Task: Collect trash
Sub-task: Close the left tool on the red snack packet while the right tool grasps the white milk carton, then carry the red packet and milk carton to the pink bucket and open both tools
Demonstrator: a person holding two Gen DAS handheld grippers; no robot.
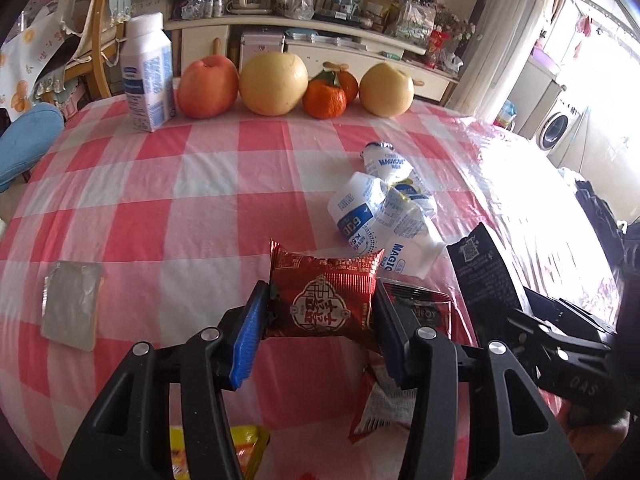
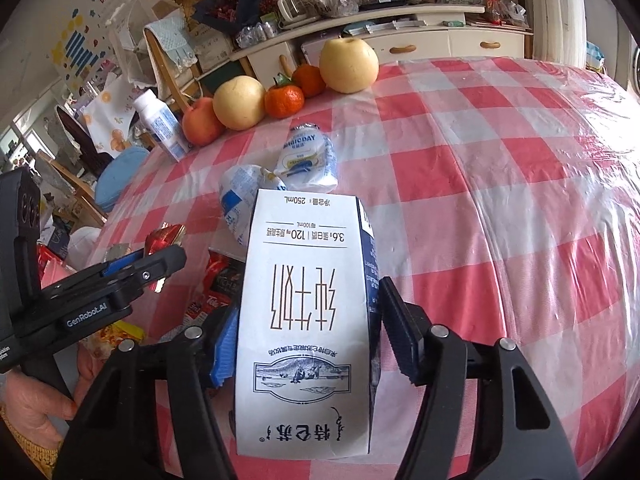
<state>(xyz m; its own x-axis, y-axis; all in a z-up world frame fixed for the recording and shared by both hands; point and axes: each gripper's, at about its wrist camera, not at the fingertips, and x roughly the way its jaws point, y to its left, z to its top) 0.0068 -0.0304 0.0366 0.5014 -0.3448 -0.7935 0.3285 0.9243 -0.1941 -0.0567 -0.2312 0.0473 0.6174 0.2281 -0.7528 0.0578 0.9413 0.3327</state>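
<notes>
1. The red foil snack wrapper with a gold-and-white emblem [image 1: 324, 304] sits between the two fingers of the left tool [image 1: 320, 312]; both pads press its sides, so the tool is pinching it. The wrapper is puffed, crimped along its top edge, and appears raised clear of the counter.
2. The white-and-navy milk carton with printed characters [image 2: 306, 320] stands between the fingers of the right tool [image 2: 308, 332]. The blue pad touches its left face and the black pad meets its right edge, so this tool is pinching the carton. The print reads upside down in the right wrist view.
3. The counter, covered in a red-and-white checked cloth under clear plastic film [image 1: 160, 184], carries the remaining litter.
4. Crumpled white-and-blue plastic drink pouches [image 1: 384, 208] lie just beyond the red wrapper.
5. Flattened red wrappers [image 1: 376, 408] lie below the left tool, with a yellow wrapper [image 1: 248, 444] at the near edge.
6. A flat silver foil packet [image 1: 72, 308] lies well to the left.
7. At the far edge stand a white plastic bottle with a blue label [image 1: 148, 76], a red apple [image 1: 208, 86], two yellow pears [image 1: 274, 82] and two tangerines [image 1: 325, 98].
</notes>
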